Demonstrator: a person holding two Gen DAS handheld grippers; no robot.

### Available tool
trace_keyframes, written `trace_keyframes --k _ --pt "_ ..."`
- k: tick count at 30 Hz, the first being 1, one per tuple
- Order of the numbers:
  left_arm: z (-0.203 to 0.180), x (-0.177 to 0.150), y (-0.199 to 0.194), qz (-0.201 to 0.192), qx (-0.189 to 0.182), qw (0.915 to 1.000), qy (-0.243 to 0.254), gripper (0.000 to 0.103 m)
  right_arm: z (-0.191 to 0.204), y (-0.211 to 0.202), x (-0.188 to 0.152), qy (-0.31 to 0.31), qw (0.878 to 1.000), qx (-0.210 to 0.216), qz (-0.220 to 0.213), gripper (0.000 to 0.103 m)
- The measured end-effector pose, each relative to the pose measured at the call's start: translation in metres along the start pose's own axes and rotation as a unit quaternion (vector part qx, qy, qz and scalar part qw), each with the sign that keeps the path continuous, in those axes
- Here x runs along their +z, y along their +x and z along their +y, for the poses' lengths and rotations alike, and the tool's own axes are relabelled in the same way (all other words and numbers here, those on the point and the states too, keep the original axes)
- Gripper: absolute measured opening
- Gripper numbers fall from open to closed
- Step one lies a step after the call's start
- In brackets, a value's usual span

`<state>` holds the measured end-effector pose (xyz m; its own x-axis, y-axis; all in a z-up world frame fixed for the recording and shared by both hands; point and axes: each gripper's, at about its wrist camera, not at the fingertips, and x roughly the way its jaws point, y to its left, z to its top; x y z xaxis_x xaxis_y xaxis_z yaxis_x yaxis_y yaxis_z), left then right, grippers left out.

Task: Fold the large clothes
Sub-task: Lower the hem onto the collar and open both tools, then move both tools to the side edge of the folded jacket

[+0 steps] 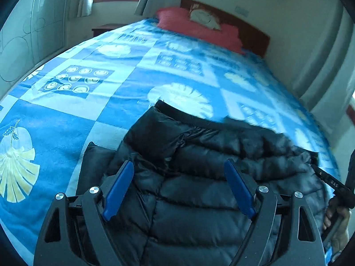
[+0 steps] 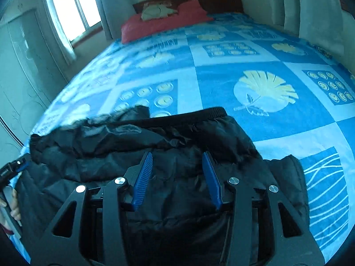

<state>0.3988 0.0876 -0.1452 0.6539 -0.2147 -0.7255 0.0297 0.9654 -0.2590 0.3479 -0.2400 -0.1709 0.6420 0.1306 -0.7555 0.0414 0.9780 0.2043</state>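
My left gripper (image 1: 179, 166) hangs over the black puffer jacket (image 1: 199, 166) with its blue pads (image 1: 119, 186) spread wide, nothing between them. My right gripper (image 2: 177, 159) is parted too, a little narrower, with only jacket fabric showing behind the gap; I cannot tell whether either set of pads touches the cloth.

The jacket lies at the near end of the bed, on the blue blanket (image 1: 66, 133) printed with pale shells and squares. From my left wrist I see quilted, shiny panels and a dark ribbed band along the far edge (image 1: 177, 113); the near part drops out of sight under my gripper frame. A flat dark piece (image 1: 93, 166) sticks out on the left side, maybe a sleeve, though I cannot be sure. The right half of that view is smeared, so the jacket's far right edge is hard to trace.

From my right wrist the cloth looks duller and crumpled, and another lump (image 2: 288, 177) pokes out on the right. At each view's edge the other gripper and a few of my fingers (image 1: 332, 217) are partly cut off.

A red pillow (image 2: 164, 22) lies by the headboard.
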Motion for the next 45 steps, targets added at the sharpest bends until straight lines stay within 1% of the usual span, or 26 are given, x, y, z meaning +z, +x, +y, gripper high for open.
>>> trace_keyframes --k 1,5,7,9,12,14,15,16,18,20,22,23,26,27,28,30,32,33,34,36,37,38,40,41,43,45 --pt "0.0 -0.001 0.008 0.009 0.011 0.9999 0.005 0.082 -0.001 0.009 -0.002 -0.002 1.0 -0.005 0.005 0.048" --pt "-0.007 -0.006 0.025 0.025 0.05 0.9979 0.032 0.083 0.002 0.017 -0.004 -0.009 1.0 -0.019 0.002 0.048" --pt "-0.014 -0.002 0.022 0.031 0.069 0.9962 0.044 0.083 0.003 0.013 -0.001 -0.012 1.0 -0.023 0.004 0.048" --pt "-0.02 0.002 0.005 0.017 0.073 0.9962 0.043 0.083 0.007 0.003 0.004 -0.007 1.0 -0.024 -0.003 0.048" --pt "-0.04 0.008 -0.03 -0.032 0.022 0.9987 0.033 0.083 0.021 -0.024 0.012 0.015 0.999 0.017 -0.04 0.048" --pt "-0.057 0.009 -0.037 -0.045 -0.011 0.9982 0.037 0.083 0.042 -0.029 0.014 0.007 0.998 0.043 -0.046 0.048" --pt "-0.072 0.008 -0.036 -0.046 -0.037 0.9974 0.042 0.083 0.057 -0.028 0.013 -0.01 0.998 0.049 -0.045 0.048" --pt "-0.081 0.007 -0.031 -0.042 -0.05 0.9968 0.047 0.083 0.072 -0.025 0.012 -0.03 0.997 0.048 -0.043 0.048" --pt "-0.099 0.002 -0.016 -0.029 -0.056 0.996 0.063 0.083 0.093 -0.014 0.007 -0.063 0.997 0.039 -0.037 0.048" --pt "-0.109 -0.005 0.002 -0.017 -0.044 0.9961 0.074 0.083 0.105 0.003 0.0 -0.081 0.996 0.026 -0.018 0.048" --pt "-0.111 -0.014 0.032 0.027 -0.02 0.9961 0.081 0.083 0.107 0.027 -0.006 -0.087 0.996 0.014 0.019 0.051" --pt "-0.109 -0.015 0.045 0.044 -0.016 0.996 0.077 0.083 0.105 0.036 -0.007 -0.081 0.996 0.015 0.028 0.051" --pt "-0.112 -0.018 0.059 0.058 0.009 0.9946 0.086 0.084 0.109 0.04 -0.007 -0.09 0.995 0.004 0.031 0.052" --pt "-0.116 -0.019 0.06 0.059 0.02 0.9934 0.097 0.084 0.109 0.038 -0.009 -0.092 0.995 0.003 0.029 0.052" --pt "-0.117 -0.019 0.057 0.058 0.021 0.993 0.1 0.084 0.108 0.035 -0.008 -0.092 0.995 0.005 0.028 0.052" --pt "-0.113 -0.018 0.038 0.056 0.006 0.9944 0.09 0.083 0.102 0.013 -0.008 -0.083 0.996 0.023 0.018 0.052" --pt "-0.1 -0.02 0.01 0.037 -0.017 0.9963 0.077 0.083 0.093 -0.013 -0.012 -0.082 0.996 0.03 -0.007 0.053" --pt "-0.091 -0.022 -0.007 0.018 -0.018 0.9967 0.077 0.083 0.086 -0.022 -0.014 -0.082 0.996 0.024 -0.016 0.057" --pt "-0.081 -0.025 -0.02 0.001 -0.009 0.9968 0.079 0.083 0.078 -0.031 -0.018 -0.079 0.996 0.013 -0.024 0.06" --pt "-0.06 -0.03 -0.028 -0.008 0.017 0.9973 0.072 0.083 0.062 -0.033 -0.026 -0.077 0.997 -0.008 -0.018 0.06" --pt "-0.048 -0.033 -0.026 -0.004 0.024 0.9977 0.063 0.083 0.055 -0.028 -0.029 -0.074 0.997 -0.018 -0.01 0.06" --pt "-0.04 -0.035 -0.022 0.002 0.028 0.998 0.057 0.083 0.047 -0.019 -0.034 -0.06 0.998 -0.01 0.0 0.06" --pt "-0.027 -0.04 -0.011 0.005 0.023 0.9988 0.043 0.083 0.039 -0.009 -0.041 -0.04 0.999 0.005 -0.005 0.061" --pt "-0.028 -0.042 -0.007 0.003 0.026 0.9986 0.046 0.083 0.041 -0.006 -0.042 -0.041 0.999 0.001 -0.006 0.061" --pt "-0.039 -0.046 0.006 0.004 0.065 0.995 0.075 0.084 0.048 -0.003 -0.042 -0.054 0.998 -0.022 -0.007 0.061" --pt "-0.046 -0.046 0.009 0.008 0.083 0.9925 0.09 0.084 0.05 -0.006 -0.042 -0.059 0.998 -0.029 -0.008 0.061"
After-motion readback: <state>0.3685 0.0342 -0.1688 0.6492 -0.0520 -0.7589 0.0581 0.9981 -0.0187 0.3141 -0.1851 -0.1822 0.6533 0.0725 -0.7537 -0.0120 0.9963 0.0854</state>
